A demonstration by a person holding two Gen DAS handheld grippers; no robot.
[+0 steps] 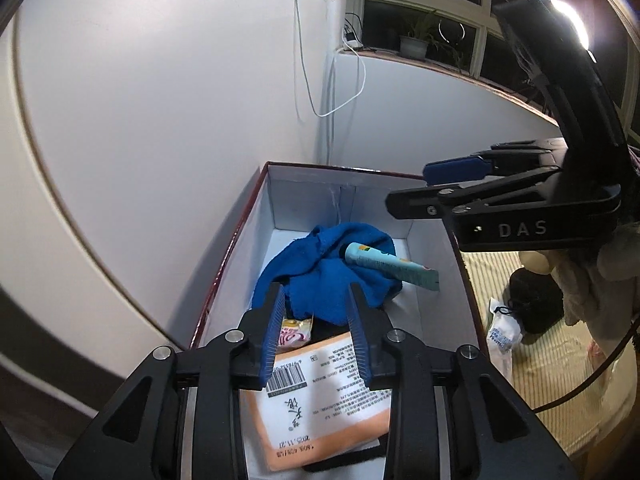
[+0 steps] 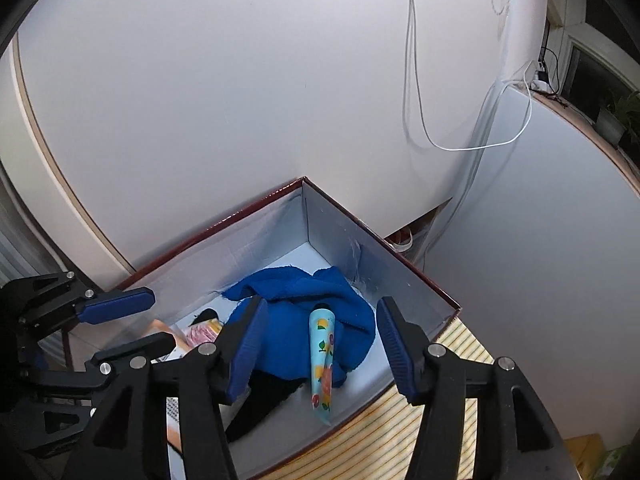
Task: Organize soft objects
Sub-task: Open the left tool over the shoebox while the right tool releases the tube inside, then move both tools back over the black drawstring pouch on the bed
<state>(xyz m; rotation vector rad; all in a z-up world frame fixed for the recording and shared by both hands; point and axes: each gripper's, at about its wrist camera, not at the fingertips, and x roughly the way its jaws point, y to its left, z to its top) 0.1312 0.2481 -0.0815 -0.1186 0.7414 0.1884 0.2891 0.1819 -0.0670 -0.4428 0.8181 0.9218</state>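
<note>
Blue towel [image 1: 332, 268] inside box [image 1: 240, 232]

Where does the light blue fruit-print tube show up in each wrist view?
Left wrist: tube right of centre, lying on the blue cloth, cap toward the left.
Right wrist: tube centre, below middle, cap pointing up, tail hanging off the blue cloth.
Shared landmark: the red-rimmed box, white inside.
</note>
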